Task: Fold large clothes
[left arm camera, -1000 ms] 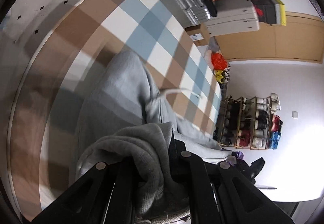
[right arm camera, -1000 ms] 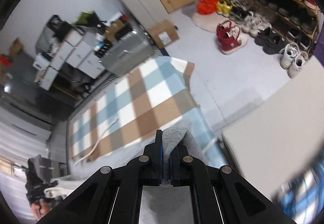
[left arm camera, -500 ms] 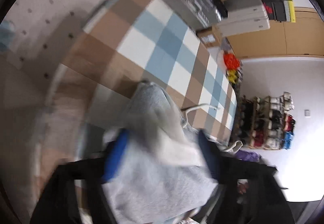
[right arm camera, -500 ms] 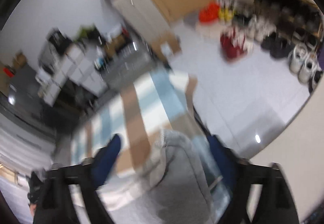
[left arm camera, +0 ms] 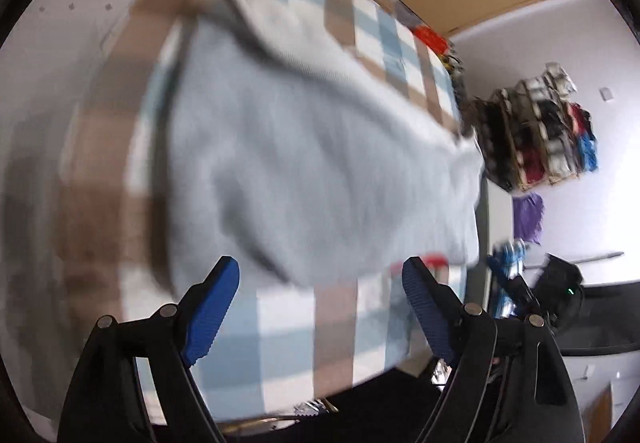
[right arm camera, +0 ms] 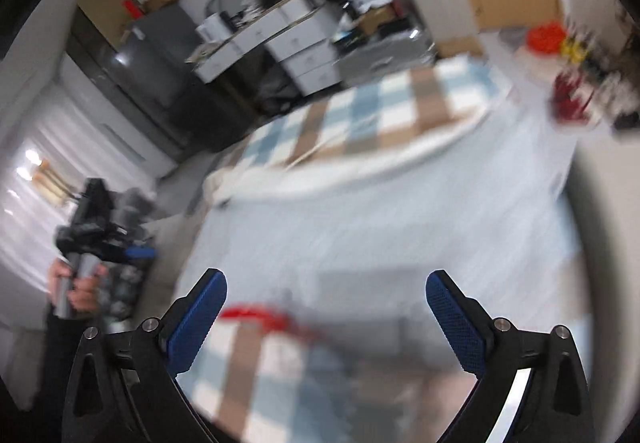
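A second ago both tools pinched the grey garment (left arm camera: 320, 163); now the left tool (left arm camera: 320, 307) gapes wide and the right tool (right arm camera: 326, 319) is opening, both empty.

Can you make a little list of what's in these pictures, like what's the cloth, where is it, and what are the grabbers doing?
garment: grey sweatshirt, lying spread out
surface: checked blanket, blue, brown and white
left gripper: open, nothing between its fingers
right gripper: jaws opening, nothing between them
red mark: a small red patch near the sweatshirt's near edge, too blurred to identify
background: shoe rack by the wall
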{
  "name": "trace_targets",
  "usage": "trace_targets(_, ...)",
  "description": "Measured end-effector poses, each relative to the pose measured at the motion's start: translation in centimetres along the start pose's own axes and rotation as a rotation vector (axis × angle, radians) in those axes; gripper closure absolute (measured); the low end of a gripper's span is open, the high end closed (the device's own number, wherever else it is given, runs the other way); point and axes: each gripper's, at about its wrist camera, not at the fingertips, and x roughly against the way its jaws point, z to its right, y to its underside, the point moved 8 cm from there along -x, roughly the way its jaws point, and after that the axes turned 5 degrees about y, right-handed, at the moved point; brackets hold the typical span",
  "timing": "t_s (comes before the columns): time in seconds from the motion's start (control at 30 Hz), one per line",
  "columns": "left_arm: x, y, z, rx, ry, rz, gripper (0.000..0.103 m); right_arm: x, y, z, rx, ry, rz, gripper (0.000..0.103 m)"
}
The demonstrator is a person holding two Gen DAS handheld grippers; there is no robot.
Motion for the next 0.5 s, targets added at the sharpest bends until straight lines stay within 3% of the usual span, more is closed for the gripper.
trace_targets(0.13, -2.7, 3.9, -2.0, 0.070, 0.058, 0.012, 0.023, -0.9, 3.9, 2.4, -0.261, -0.153, 0.037, 0.001)
trace_targets(0.23, -3.9, 4.2, -3.8, 0.144, 0.080, 0.022, 0.023, -1.7, 4.9, 5.9, -0.482, -0.208, 0.057, 0.001)
trace_targets(0.33, -3.3, 3.2, -5.5, 0.216, 0.117, 0.120, 0.023, -1.3, 4.4, 8.5, -0.597, -0.215, 0.096, 0.000)
trace_targets(0.5, -3.7, 1.6, -6.4, 0.277, 0.191, 0.166, 0.023, -1.7, 2.9, 11.2, -0.654, -0.063, 0.101, 0.000)
